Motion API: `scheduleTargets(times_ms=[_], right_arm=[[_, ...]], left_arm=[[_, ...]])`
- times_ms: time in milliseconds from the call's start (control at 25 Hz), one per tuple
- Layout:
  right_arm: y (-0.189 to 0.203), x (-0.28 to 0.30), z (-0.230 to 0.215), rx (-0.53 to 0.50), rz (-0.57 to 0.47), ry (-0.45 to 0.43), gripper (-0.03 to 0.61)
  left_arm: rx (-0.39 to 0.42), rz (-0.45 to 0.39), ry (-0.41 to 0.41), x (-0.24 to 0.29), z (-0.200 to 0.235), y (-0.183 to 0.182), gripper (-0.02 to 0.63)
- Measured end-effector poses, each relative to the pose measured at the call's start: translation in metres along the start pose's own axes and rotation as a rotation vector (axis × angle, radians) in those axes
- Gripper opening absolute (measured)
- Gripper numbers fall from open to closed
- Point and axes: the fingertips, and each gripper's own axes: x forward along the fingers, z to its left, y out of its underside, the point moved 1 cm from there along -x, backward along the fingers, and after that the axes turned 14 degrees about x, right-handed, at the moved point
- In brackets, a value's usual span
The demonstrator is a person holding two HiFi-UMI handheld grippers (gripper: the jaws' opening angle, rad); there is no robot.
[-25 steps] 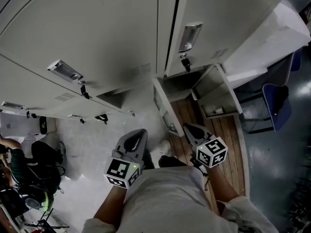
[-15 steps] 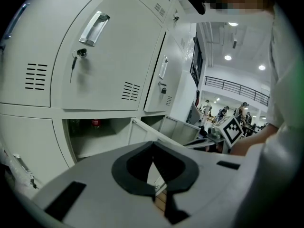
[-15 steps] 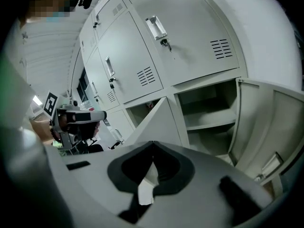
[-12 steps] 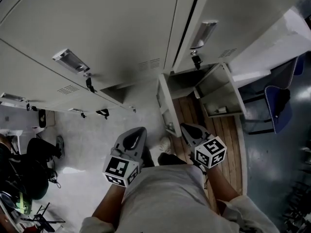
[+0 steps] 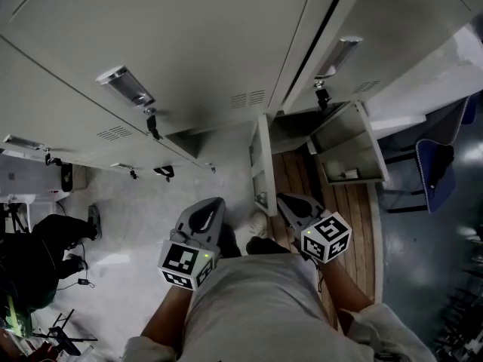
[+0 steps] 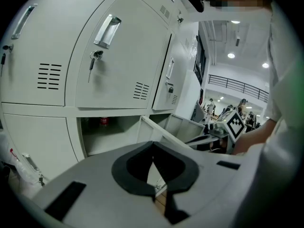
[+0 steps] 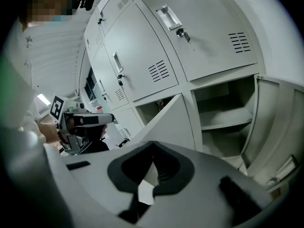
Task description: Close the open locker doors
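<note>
1. Locker doors in the bottom row are standing open: one door point(image 5: 262, 164) is jutting out edge-on just beyond the grippers, and a second door point(image 5: 349, 148) is hanging wide to its right, above the wooden floorboards point(image 5: 355, 225).
2. Right gripper point(image 5: 287, 198) is pointing toward the nearer door, apart from it, with its jaws pressed together on nothing.
3. Left gripper point(image 5: 213, 204) is hovering beside it, its jaws likewise together and empty.
4. Upper lockers point(image 5: 189, 44) are sitting closed.
</note>
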Motion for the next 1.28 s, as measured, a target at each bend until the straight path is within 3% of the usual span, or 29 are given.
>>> scheduleTargets(times_ms=[1280], right_arm=[[-0.020,0.086,0.065,-0.093,0.062,-0.127,0.028]], left_arm=[[-0.076,-0.031,-0.140,-0.046,0.076,0.013,0.017]])
